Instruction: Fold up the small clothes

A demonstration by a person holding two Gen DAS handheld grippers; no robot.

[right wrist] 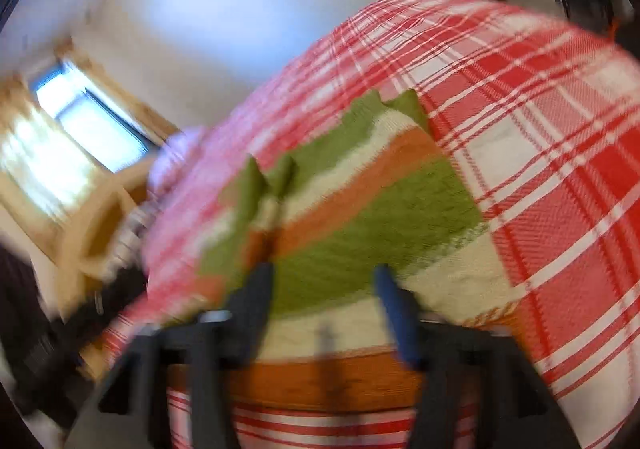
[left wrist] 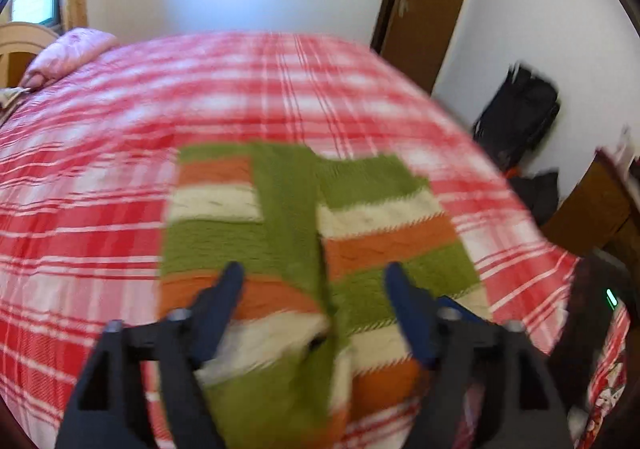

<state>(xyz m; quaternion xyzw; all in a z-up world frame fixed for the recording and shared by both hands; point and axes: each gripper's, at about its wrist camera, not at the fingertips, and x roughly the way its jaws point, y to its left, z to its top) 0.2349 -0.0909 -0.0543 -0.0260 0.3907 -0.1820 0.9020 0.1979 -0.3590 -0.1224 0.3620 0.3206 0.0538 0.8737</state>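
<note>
Lying flat on a red-and-white plaid bedspread [left wrist: 100, 209], a small knitted sweater [left wrist: 288, 233] in green, orange and cream stripes shows both side panels folded inward, their edges meeting along a seam down the middle. From the right wrist camera the same sweater [right wrist: 360, 217] stretches away at a slant across the bedspread [right wrist: 560, 169], its green top edge farthest from the lens and an orange band nearest.

Above the sweater's near end hangs the left gripper [left wrist: 314, 277], jaws spread wide, with nothing between its dark fingers; cloth fills the gap behind them. The right gripper [right wrist: 322, 277] hangs over the garment's lower stripes, jaws likewise spread and empty. Whether either set of fingertips touches the knit cannot be told, as both views are blurred.

Beyond the sweater, a pink pillow [left wrist: 68, 53] rests at the far left corner of the bed beside a pale wooden headboard [left wrist: 20, 41]. A brown door [left wrist: 432, 5] stands in the white wall behind, and a black bag [left wrist: 520, 113] leans against that wall to the right. A bright window [right wrist: 80, 121] with a wooden frame shows in the right wrist view.
</note>
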